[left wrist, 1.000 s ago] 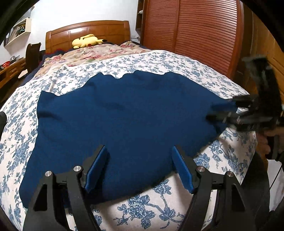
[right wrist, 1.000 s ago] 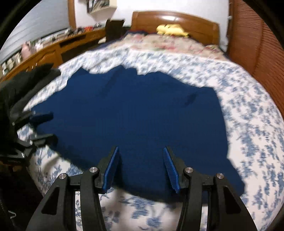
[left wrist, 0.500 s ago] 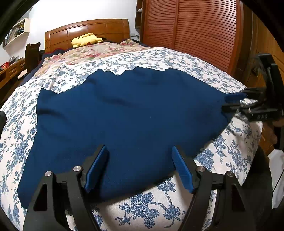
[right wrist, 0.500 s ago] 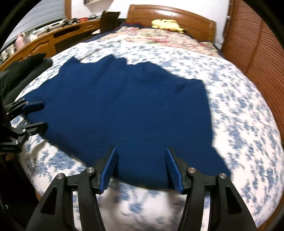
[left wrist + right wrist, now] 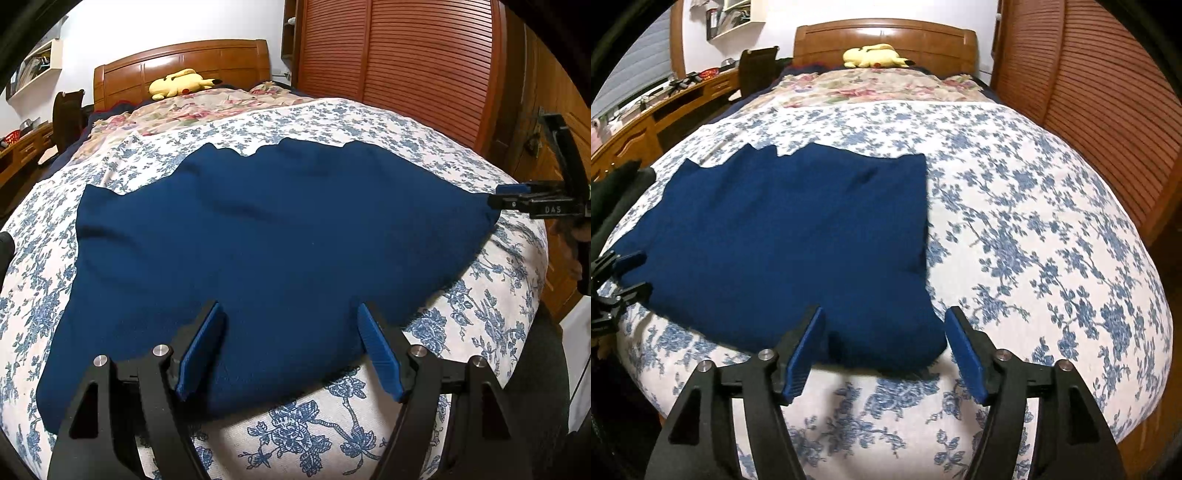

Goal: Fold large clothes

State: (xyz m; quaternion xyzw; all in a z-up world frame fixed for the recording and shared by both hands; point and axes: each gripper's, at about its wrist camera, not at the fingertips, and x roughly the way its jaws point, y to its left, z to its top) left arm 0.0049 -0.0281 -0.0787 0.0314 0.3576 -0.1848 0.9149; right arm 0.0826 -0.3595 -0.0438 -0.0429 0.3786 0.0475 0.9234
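The left hand-held gripper (image 5: 290, 345) has its jaws wide apart over the near edge of the blue cloth (image 5: 258, 236). It holds nothing. The right hand-held gripper (image 5: 884, 345) is spread wide too, with the near right corner of the cloth between its jaws, not pinched. The cloth lies flat on the bed (image 5: 1034, 229), which has a white cover with blue flowers. A yellow toy (image 5: 873, 55) lies by the headboard (image 5: 886, 35). A wooden desk (image 5: 646, 114) runs along the left side.
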